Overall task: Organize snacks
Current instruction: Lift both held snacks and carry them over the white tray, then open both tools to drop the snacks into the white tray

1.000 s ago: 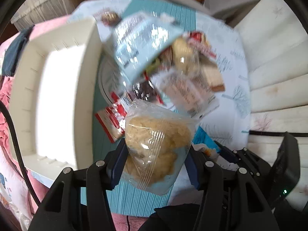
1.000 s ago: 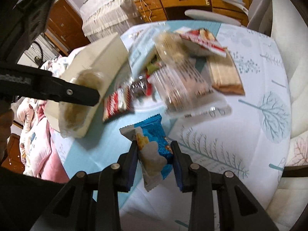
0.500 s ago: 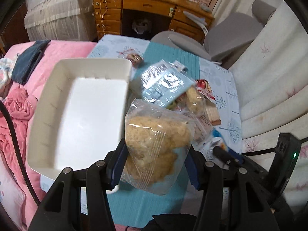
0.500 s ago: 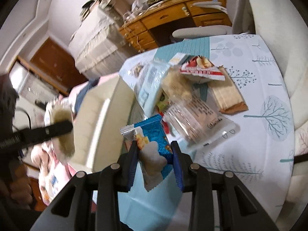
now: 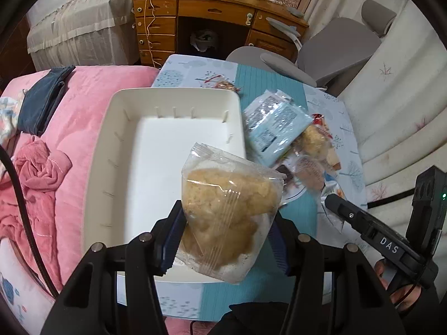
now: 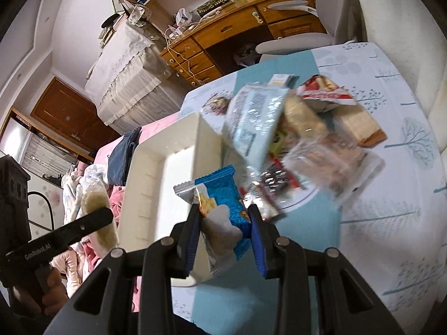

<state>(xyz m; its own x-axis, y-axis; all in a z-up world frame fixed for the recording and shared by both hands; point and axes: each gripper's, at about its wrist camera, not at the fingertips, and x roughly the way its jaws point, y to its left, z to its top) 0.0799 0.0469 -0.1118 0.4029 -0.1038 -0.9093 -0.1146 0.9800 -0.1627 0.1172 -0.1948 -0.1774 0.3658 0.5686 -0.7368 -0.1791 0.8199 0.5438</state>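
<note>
My left gripper [image 5: 226,220] is shut on a clear bag of yellow crumbly pastry [image 5: 223,206], held above the near right corner of an empty white bin [image 5: 111,145]. My right gripper [image 6: 225,223] is shut on a blue snack packet [image 6: 223,198], held above the bin's [image 6: 148,164] near right wall. A pile of snacks lies right of the bin: a pale blue packet [image 5: 276,128], a red and white pack [image 6: 324,92], a brown wafer pack [image 6: 357,128] and clear wrapped biscuits [image 6: 329,162]. The left gripper also shows at the left of the right wrist view [image 6: 92,220].
The table [image 6: 391,223] has a light cloth with tree prints and a teal stripe. A pink bed with clothes [image 5: 42,167] lies left of the bin. A grey chair [image 5: 335,55] and a wooden desk [image 5: 212,16] stand behind the table. A white sofa [image 5: 396,106] is at right.
Both grippers have risen and drawn back from the pile with their packets. The left one moved left, toward the bin; the right one moved left to the bin's near wall.
</note>
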